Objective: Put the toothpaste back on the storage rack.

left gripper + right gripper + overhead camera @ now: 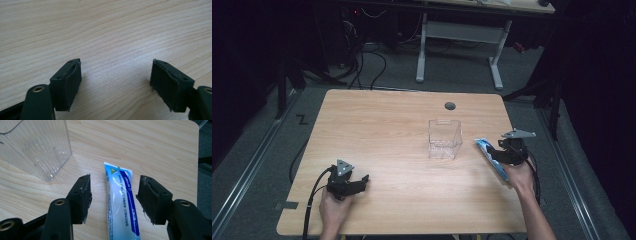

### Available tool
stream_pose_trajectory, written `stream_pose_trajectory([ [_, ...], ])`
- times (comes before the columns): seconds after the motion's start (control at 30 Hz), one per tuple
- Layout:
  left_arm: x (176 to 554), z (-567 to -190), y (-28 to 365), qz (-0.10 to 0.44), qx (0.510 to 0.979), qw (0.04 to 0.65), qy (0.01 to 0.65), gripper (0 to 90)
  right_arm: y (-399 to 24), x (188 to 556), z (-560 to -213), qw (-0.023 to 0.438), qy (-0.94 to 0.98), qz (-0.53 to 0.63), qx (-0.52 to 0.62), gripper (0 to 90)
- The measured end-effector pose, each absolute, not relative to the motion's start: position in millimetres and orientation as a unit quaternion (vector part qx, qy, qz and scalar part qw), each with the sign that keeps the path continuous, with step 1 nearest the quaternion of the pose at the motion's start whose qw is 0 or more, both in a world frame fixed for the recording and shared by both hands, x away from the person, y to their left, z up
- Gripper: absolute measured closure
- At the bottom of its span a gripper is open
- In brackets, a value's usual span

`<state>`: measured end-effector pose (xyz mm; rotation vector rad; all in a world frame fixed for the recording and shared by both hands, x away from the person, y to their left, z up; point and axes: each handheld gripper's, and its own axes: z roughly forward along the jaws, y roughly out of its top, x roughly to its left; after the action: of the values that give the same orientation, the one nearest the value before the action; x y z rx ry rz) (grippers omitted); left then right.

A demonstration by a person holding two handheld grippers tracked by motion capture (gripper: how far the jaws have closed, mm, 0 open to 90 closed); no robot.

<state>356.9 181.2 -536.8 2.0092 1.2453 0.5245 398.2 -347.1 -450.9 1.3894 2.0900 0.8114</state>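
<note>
My right gripper (113,198) has its fingers (81,200) spread wide, one on each side of the blue-and-white tube (122,202), and neither pad touches it. The tube lies flat on the desk (155,147), running lengthwise between my fingers with its flat crimped end pointing away from me, toward the far edge. In the high view the same tube (491,156) sits near the right edge of the desk, under that gripper (504,154).

I judge the tube light and soft: it should give under pressure, and its glossy skin looks slick. The middle of the body, where it is roundest, seems the best place to close on, with a gentle squeeze, since a hard pinch could dent it or force paste toward the cap. The crimped end is thin and flat, so I would get a poorer hold there.

Just beyond the tube to its left stands a clear plastic box (37,147), open-topped and empty, apart from the tube.

My left gripper (346,181) rests low over bare desk, its fingers (66,85) wide apart with nothing between them.
</note>
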Motion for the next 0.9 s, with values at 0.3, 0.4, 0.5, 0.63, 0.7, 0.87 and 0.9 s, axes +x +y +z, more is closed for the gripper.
stream_pose_trajectory([
  [0.3, 357, -537, 181, 0.203, 0.776, 0.353, 0.481, 25.3, -346, 413, -452, 0.236, 0.778, 0.271, 0.514, 44.7],
  [0.4, 357, -537, 181, 0.203, 0.776, 0.353, 0.481, 25.3, -343, 421, -456, 0.229, 0.791, 0.249, 0.509, 45.8],
  [0.5, 357, -537, 181, 0.203, 0.776, 0.353, 0.481, 25.4, -343, 427, -458, 0.220, 0.792, 0.247, 0.514, 45.3],
  [0.63, 357, -537, 181, 0.203, 0.776, 0.353, 0.481, 25.4, -344, 435, -461, 0.210, 0.796, 0.231, 0.519, 43.9],
  [0.7, 357, -537, 181, 0.203, 0.777, 0.353, 0.481, 25.4, -345, 437, -462, 0.205, 0.796, 0.229, 0.522, 43.3],
  [0.87, 357, -537, 181, 0.203, 0.777, 0.352, 0.481, 25.4, -344, 440, -466, 0.199, 0.798, 0.222, 0.523, 43.0],
  [0.9, 357, -537, 181, 0.203, 0.777, 0.352, 0.481, 25.4, -344, 441, -467, 0.198, 0.799, 0.220, 0.524, 42.7],
])
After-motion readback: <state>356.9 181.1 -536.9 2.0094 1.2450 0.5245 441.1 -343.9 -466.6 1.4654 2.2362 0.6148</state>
